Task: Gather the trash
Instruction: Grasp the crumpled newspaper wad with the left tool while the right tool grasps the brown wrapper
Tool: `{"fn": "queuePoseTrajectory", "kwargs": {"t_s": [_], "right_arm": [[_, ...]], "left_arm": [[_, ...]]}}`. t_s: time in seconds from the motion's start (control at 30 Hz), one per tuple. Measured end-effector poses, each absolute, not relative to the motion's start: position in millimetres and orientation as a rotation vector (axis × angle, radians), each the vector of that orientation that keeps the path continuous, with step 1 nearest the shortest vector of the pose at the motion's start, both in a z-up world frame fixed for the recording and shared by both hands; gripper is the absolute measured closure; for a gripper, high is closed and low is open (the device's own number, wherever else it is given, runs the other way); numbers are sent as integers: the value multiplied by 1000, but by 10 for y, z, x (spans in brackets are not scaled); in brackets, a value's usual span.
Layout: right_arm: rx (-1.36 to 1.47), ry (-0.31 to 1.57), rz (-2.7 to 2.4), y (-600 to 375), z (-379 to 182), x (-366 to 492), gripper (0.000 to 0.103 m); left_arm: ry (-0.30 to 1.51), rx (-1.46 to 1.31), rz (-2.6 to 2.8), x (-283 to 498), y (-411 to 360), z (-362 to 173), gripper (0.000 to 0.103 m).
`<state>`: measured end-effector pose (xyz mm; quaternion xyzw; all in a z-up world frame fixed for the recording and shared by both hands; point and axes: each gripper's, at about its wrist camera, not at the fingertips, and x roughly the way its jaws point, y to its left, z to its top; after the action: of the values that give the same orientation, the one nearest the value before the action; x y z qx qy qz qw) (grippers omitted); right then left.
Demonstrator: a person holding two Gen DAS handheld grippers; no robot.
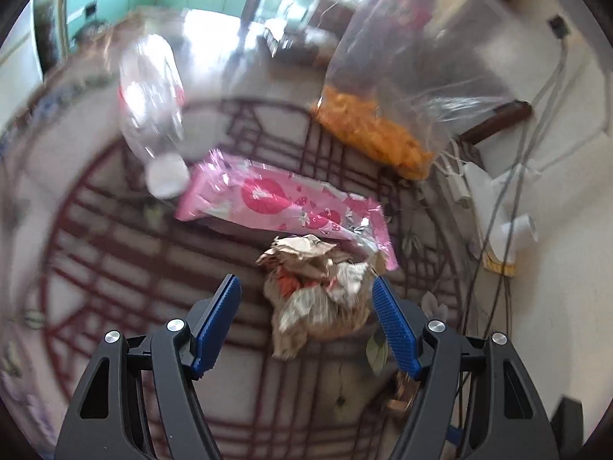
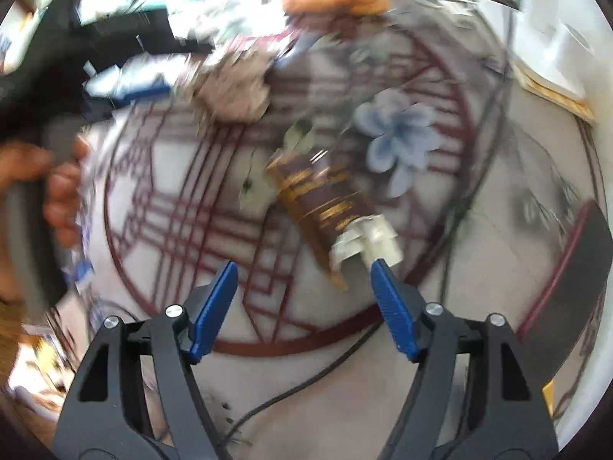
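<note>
In the left wrist view a crumpled paper wad (image 1: 318,287) lies on the patterned tablecloth (image 1: 115,268), between the fingers of my open left gripper (image 1: 304,280); the right pad is close to it and the left pad stands apart. Beyond it lie a pink wrapper (image 1: 268,199), a clear plastic bottle (image 1: 151,103) and a clear bag of orange snacks (image 1: 383,134). In the right wrist view a brown tube (image 2: 322,199) with a white cap (image 2: 371,239) lies just ahead of the right fingertip of my open right gripper (image 2: 303,264). Nothing is between its pads.
Cables and a white charger (image 1: 456,180) trail along the table's right side beside a white pipe fitting (image 1: 513,226). A dark cable (image 2: 306,379) crosses the cloth near the right gripper. A hand (image 2: 57,191) holding the other gripper fills the left of the right wrist view.
</note>
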<state>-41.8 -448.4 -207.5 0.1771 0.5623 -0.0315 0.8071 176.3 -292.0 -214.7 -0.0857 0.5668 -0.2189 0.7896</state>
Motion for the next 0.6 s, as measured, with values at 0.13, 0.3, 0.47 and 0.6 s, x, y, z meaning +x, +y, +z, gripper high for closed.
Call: {"fn": "queuePoseTrajectory", "kwargs": {"t_s": [0.13,0.3,0.47,0.6], "right_arm": [[405,1189,-112,-4635,-2092,-368,33],[399,1183,-108,-4617,-2139,-174,33],[352,1207,-69,-4525,-2247,58,33],[319,1238,-52,-4398,-2341,194,51]], "left_arm": [[1270,-244,-482,1821,-2987,-2347,58],[1226,-150,-531,1696,-2975,-2254,65],[1132,-45,-593,1489,-2791,-1978,65],[1079,20,-603,1277,-2539,-1785,64]]}}
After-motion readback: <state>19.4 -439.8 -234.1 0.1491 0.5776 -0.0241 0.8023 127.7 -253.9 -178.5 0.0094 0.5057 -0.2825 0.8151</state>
